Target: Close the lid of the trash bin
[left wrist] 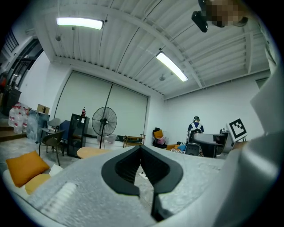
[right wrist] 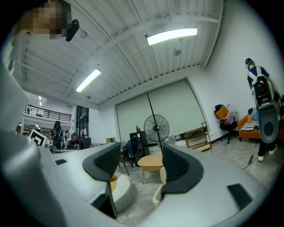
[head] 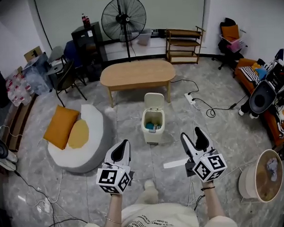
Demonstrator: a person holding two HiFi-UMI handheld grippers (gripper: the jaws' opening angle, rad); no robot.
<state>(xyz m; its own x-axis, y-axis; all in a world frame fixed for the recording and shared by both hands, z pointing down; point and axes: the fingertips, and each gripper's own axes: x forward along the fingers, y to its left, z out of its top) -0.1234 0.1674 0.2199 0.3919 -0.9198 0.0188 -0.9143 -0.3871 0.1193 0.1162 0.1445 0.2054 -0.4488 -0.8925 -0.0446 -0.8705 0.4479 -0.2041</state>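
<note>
Trash bin [head: 153, 127] stands on the grey floor with its lid [head: 154, 100] swung up and upright at the back, so the mouth is open. Something blue-green lies inside, though it is too small to tell what. Just behind the bin is a long wooden table [head: 137, 73], and behind that a black pedestal fan [head: 123, 15]. To the bin's left sits a white round seat [head: 89, 143] carrying an orange cushion [head: 61, 126]. To the bin's right a white power strip [head: 190, 98] lies on the floor with its cable trailing off.

Both grippers are on the near side of the bin, well apart from it and touching nothing. The left gripper [head: 124, 145] is in front of the bin and a little to its left; in the left gripper view its jaws are pressed together at the tips with nothing between them. The right gripper [head: 190, 133] is in front of the bin and to its right; in the right gripper view its jaws stand spread apart and empty, and the bin and the table show far off through the gap.
</note>
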